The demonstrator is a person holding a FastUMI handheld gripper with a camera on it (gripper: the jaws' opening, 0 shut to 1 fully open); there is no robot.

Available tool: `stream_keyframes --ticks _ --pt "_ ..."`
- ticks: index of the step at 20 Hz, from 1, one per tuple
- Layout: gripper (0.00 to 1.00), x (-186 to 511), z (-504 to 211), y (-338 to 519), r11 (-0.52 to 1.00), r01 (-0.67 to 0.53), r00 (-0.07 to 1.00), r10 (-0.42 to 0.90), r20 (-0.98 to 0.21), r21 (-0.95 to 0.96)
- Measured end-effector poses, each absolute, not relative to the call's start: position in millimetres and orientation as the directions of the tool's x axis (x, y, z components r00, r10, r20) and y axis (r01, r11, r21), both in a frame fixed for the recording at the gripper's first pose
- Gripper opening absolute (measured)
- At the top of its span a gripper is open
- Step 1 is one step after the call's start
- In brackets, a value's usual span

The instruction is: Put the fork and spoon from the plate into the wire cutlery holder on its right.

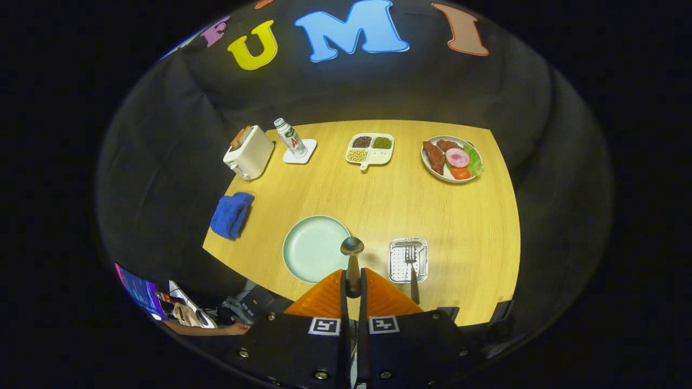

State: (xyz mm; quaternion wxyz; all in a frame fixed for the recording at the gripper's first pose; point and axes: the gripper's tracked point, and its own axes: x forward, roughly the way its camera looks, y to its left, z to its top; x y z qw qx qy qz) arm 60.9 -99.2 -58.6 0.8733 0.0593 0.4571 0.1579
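Gripper (352, 283) clamps spoon (352, 254) by its handle above the plate (311, 251); fork (412, 265) already in wire cutlery holder (408, 260) at 3 o'clock, so next comes carrying the spoon there.

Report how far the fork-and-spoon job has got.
Done: the fork already lies in the wire cutlery holder, right of the empty plate. In hand: the gripper is shut on the spoon, bowl pointing ahead beside the plate's rim. Left: carry the spoon right and release it into the holder.
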Motion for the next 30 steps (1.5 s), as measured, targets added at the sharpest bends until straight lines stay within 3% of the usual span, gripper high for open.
stream_keyframes --ticks 17,30 --pt "0.05 67.1 -90.3 -165.0 0.968 -0.124 0.507 0.249 -0.825 0.216" --pt "0.05 96.1 -150.7 -147.5 0.98 -0.131 0.468 0.194 -0.862 0.149"
